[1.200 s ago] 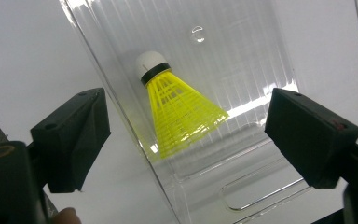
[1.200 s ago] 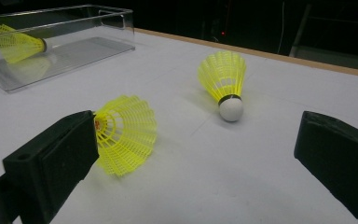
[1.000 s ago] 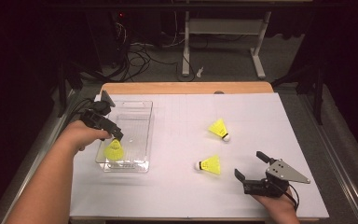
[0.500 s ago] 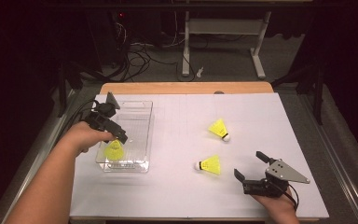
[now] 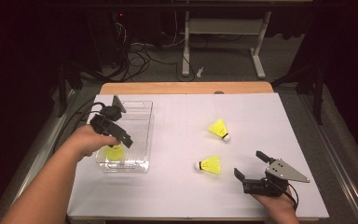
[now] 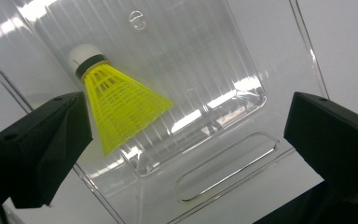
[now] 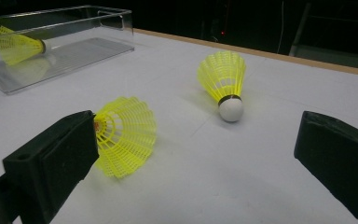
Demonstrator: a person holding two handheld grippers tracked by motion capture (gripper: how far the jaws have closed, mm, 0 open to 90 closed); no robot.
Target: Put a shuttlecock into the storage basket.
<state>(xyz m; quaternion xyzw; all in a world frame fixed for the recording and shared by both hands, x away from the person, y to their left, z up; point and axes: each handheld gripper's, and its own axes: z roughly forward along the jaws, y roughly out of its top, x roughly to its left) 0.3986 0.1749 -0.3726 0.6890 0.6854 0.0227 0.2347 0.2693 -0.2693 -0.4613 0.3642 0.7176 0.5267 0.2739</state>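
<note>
- Three yellow shuttlecocks in all: one in the clear box (image 5: 140, 116), two loose on the white table (image 5: 177, 196).
- One box, two grippers.
- The left gripper (image 5: 121, 135) hangs over the box, jaws spread wide and empty; the boxed shuttle (image 6: 116, 100) lies on the floor of the box below it, nearer one jaw, not touching.
- The right gripper (image 5: 251, 167) sits low near the table's front edge, jaws wide apart, holding nothing.
- The near shuttle (image 5: 209, 164) lies on its side just left of it; the far shuttle (image 5: 219, 129) lies well beyond.
</note>
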